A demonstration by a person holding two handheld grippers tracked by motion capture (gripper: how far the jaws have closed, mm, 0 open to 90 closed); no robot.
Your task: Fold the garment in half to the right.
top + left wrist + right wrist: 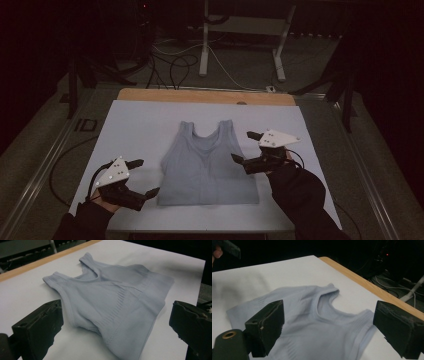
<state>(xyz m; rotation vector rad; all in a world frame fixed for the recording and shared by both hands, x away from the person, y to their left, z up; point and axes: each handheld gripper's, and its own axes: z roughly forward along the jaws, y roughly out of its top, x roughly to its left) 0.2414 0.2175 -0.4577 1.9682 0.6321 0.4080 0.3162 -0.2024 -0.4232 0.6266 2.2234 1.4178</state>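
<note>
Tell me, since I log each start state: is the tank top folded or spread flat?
Spread flat. The tank top lies open on the white sheet, both straps and the hem visible, with no fold over itself.

Both grippers, left gripper (141, 176) and right gripper (246, 146), are black with blocky black jaws. Each carries a grey three-cornered plate dotted with small marks and trails a thin dark cable. The person wears black sleeves (300, 192).
</note>
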